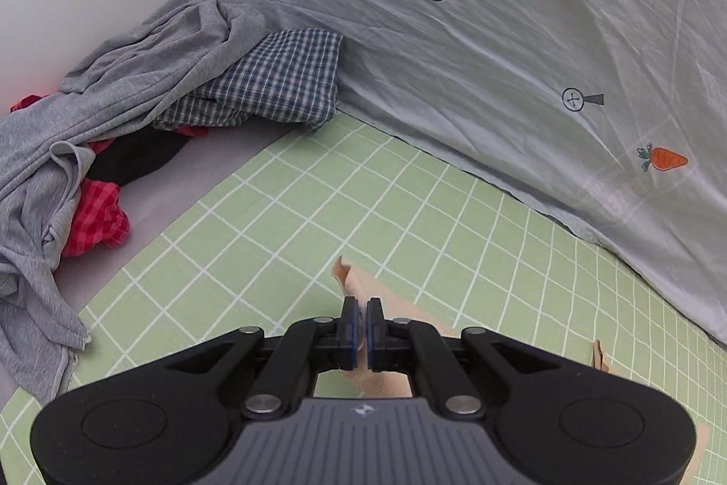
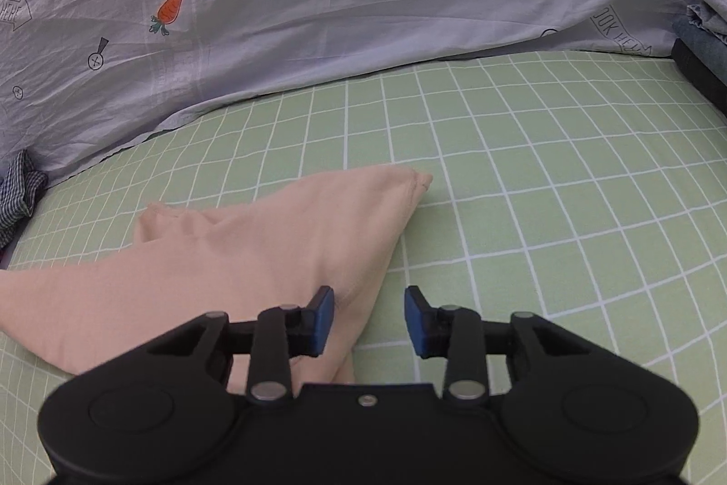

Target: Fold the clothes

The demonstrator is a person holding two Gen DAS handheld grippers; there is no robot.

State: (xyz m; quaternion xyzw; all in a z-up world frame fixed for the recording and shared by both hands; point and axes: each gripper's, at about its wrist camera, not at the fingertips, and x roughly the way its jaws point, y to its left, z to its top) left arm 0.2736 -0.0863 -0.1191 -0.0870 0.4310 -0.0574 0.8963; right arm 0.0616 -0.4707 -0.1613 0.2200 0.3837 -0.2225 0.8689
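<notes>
**Peach garment lifted by one edge as fold gets under way**

A peach-coloured garment [image 2: 218, 257] lies on a green grid-patterned sheet [image 2: 545, 176], partly gathered, its far corner drawn to a point. The left gripper [image 1: 362, 330] has its fingers pressed together on an edge of the peach cloth, which rises in a small crest just ahead of the pads [image 1: 349, 319]. The right gripper [image 2: 369, 321] stands with its blue pads spread: the left-hand pad sits at the cloth's near edge, the other over bare sheet, and nothing is pinched between them.

A pale grey duvet [image 1: 454, 30] printed with carrots and arrows is banked along the far side of the sheet. To the left, a heap of unfolded clothes waits: a grey jersey top [image 1: 136, 53], a blue checked shirt [image 1: 272, 80] and a red checked piece [image 1: 97, 219].

The step in hand appears to be the first fold, with only one side held. The next move likely calls for the right gripper to close on the near edge beside it, so both hands can carry the cloth over evenly without dragging it askew.
</notes>
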